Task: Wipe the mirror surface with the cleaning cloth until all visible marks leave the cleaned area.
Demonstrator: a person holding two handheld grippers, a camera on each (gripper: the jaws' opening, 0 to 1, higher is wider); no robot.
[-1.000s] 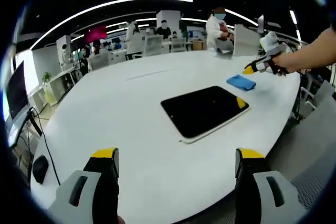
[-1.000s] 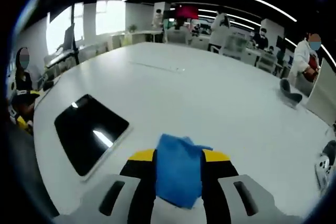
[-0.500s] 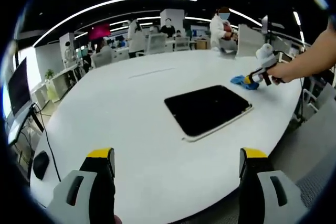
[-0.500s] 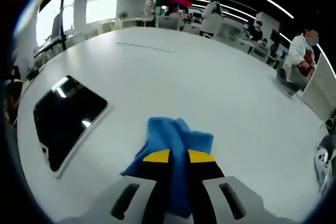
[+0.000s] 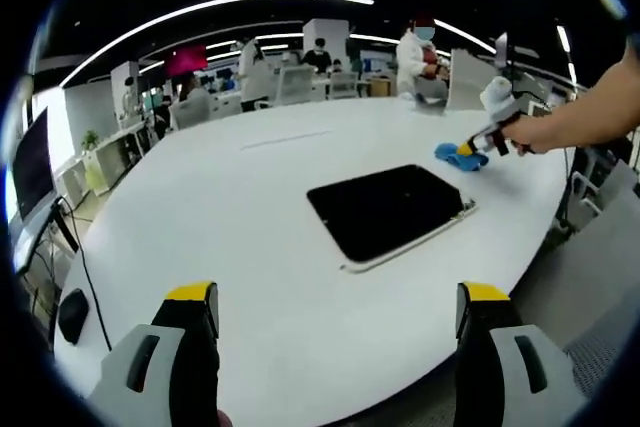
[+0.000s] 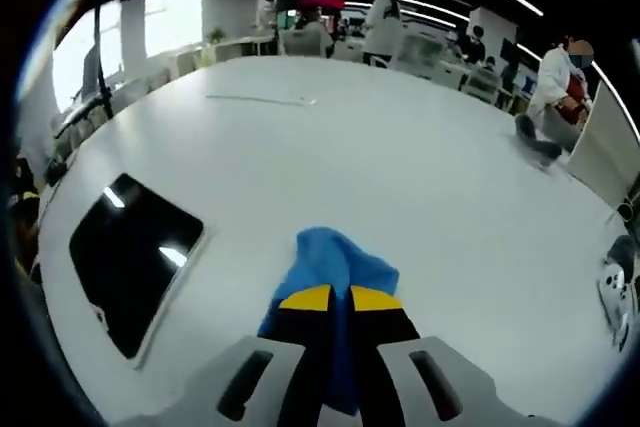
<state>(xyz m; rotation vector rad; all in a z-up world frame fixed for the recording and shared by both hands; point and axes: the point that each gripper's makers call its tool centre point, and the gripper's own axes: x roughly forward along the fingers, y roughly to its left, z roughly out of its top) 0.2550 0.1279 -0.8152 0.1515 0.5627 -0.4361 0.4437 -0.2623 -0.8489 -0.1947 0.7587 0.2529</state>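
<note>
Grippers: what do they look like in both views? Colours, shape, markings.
The left gripper has two light grey, blocky jaws, each with a dark oval slot, black inner faces and yellow tips. The right gripper matches: grey shells with oval slots, black inner sides, yellow tips. In the left gripper view it appears small, with a whitish body behind, gripped by a bare forearm.

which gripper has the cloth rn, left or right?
The right gripper: its jaws are shut on the blue cloth, off to the side of the mirror. The left gripper has its jaws wide apart with nothing between them.
</note>
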